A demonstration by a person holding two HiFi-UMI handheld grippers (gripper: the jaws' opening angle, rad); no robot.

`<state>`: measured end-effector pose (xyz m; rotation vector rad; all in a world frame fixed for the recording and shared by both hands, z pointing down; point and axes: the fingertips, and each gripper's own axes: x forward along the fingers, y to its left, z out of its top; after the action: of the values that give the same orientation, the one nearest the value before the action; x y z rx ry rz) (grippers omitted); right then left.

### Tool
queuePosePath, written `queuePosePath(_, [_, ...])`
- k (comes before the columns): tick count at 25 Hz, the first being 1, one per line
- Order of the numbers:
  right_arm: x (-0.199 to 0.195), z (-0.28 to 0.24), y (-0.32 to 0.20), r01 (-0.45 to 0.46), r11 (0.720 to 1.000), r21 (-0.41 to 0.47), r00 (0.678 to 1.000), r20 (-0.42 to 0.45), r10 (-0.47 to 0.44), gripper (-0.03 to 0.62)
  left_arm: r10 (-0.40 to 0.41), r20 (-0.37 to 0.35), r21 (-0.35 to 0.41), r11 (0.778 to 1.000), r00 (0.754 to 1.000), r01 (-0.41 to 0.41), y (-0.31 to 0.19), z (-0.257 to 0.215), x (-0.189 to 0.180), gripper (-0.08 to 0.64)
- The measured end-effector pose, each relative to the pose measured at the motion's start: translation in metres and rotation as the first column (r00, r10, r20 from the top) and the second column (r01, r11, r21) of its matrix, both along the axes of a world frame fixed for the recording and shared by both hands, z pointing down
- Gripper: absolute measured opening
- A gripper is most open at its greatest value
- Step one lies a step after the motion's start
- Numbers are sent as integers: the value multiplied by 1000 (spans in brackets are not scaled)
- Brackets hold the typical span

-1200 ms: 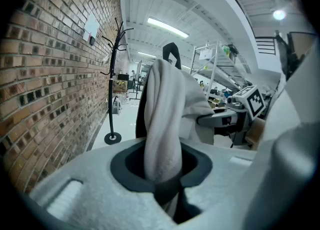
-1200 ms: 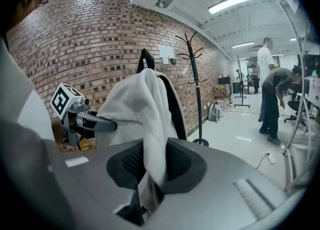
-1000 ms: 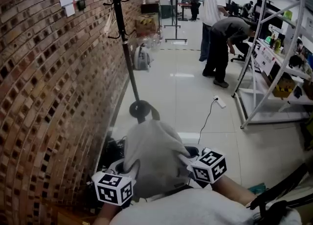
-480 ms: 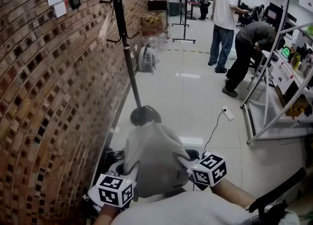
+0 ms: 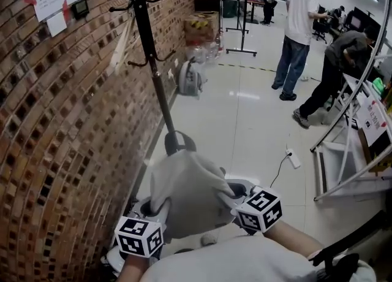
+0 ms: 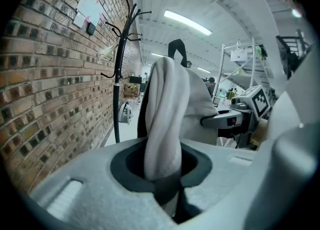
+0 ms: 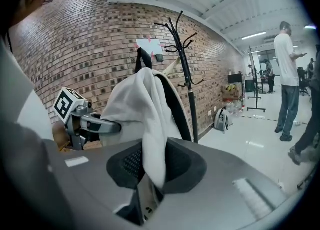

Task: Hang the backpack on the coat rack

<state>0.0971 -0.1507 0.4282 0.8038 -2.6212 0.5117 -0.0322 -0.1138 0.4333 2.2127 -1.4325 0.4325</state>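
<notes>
**Task item.** The backpack, pale grey, is held up off the floor between the two grippers, directly in front of the person. Its black top handle points upward. It is not on the coat rack.

**Left gripper**. The fingers are nearly closed and clamp a thick rolled fold of the backpack's fabric. The fold rises straight up out of the fingers.

**Right gripper**. The fingers are nearly closed and pinch a thinner fold of the same fabric. The rest of the backpack drapes to the left in the right gripper view.

**Coat rack.** A black pole with curved hooks at the top, standing upright close to the brick wall. It is beyond the backpack, and its lower end is hidden behind the backpack in the head view.

**Surroundings.** A second bag sits on the floor against the wall, past the rack. Two people stand further off.
</notes>
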Motion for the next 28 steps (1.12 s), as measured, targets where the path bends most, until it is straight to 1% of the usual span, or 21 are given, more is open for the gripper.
queuePosePath(4, [-4,-14,-48,-6,1000,17,1000,13,6,58,-9,0,20,1000,1000,9,-44,-14,-4,70])
queuePosePath(11, [-10,-13,-85,0,1000,-22,1000,19,0,58,-25,-28,9,1000,999,25,-79,-13,-11,70])
queuePosePath(15, [-26,-3,-113,15,998,-53,1000,7,-15,58,-34,-44,-12,999,998,34,-106,-2,-26,71])
queuePosePath(19, [-46,9,-155,23,996,-83,1000,2,-23,58,-31,-51,-37,999,998,29,-147,11,-45,71])
queuePosePath(23, [-67,23,-195,18,993,-114,1000,6,-17,58,-18,-36,-68,998,999,16,-190,24,-66,70])
queuePosePath(28, [-95,34,-247,15,992,-128,1000,24,-12,58,-21,-29,-77,997,999,19,-242,33,-92,69])
